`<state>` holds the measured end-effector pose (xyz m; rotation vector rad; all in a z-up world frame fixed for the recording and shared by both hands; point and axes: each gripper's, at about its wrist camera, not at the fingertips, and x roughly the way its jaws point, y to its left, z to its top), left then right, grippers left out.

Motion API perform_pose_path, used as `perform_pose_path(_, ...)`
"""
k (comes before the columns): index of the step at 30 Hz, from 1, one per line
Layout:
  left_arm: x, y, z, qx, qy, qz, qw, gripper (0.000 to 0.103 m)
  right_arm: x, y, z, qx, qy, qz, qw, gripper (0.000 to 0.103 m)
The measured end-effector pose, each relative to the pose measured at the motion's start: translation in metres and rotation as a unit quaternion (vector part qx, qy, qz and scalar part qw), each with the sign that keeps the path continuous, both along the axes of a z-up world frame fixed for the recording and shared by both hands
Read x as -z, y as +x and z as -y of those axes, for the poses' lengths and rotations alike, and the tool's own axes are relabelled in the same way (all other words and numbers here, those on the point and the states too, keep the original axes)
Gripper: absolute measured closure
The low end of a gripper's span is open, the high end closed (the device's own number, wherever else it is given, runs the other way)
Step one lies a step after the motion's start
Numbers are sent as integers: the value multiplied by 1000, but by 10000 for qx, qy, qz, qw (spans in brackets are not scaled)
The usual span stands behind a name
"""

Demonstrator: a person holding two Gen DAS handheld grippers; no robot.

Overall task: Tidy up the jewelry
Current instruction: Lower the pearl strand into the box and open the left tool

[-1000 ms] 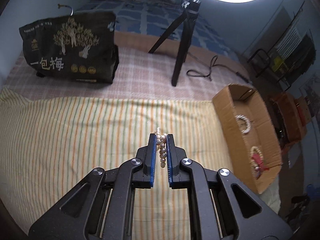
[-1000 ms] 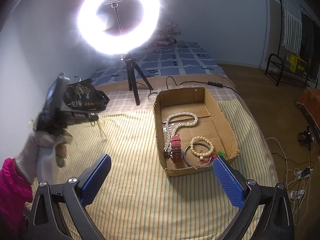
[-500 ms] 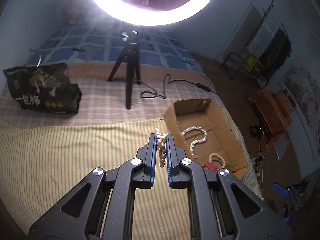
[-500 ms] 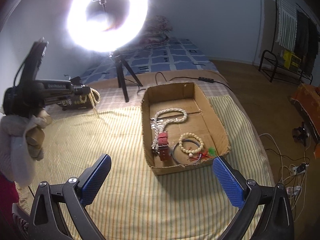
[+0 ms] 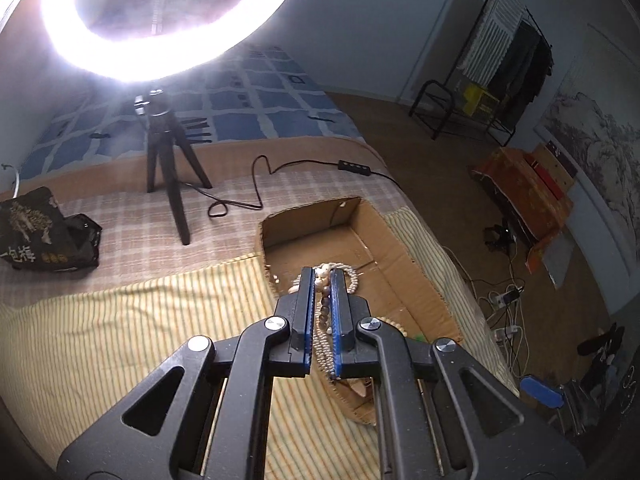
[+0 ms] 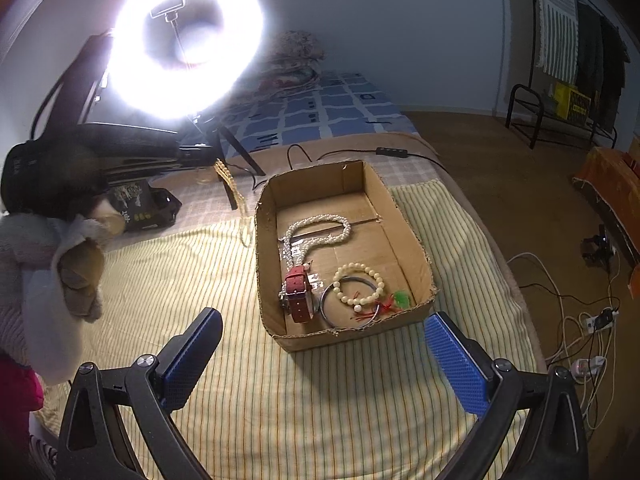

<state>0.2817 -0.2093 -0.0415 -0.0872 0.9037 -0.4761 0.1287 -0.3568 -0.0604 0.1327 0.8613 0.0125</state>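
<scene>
I hold the left gripper (image 5: 322, 280) above the bed (image 6: 168, 264), its jaws clenched on a bead strand (image 5: 322, 300) that shows pale and dark beads between the blue pads. From the right wrist view the same strand (image 6: 230, 184) hangs in a loose loop below the gripper, out over the striped bedding and just short of the cardboard box (image 6: 416, 240), not yet above its opening. In the left wrist view the jaws line up with the box's near-left corner. My right gripper (image 6: 324, 344) waits low at the box's near wall, jaws spread wide and holding nothing.

Inside the box lie a pearl necklace (image 6: 320, 228), a red watch strap (image 6: 298, 294), a cream bead bracelet (image 6: 358, 282) and a metal bangle (image 6: 330, 308), crowded toward the near end.

The risk, as I judge it, is the dangling loop. If I carry it across too low, it could catch on the box's ragged left wall and drag the light carton over the bedding, or drape half in and half out. Letting go early would drop it on the bedspread. Letting go over the near end could tangle it with the pearl necklace. The ring light (image 6: 186, 32) glares beside the strand, so its lower end is hard for me to place.
</scene>
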Motion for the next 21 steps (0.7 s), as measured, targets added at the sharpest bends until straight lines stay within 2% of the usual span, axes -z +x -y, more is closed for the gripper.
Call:
perform_pose_path(9,-14,8,38,220,24,118,9997,98,2,-2,26,208,231,-30,9995,0)
perform_pose_path(21,7,29,72,274,205,-33,9994,98,2,-4,47,415,370,-46,9984,0)
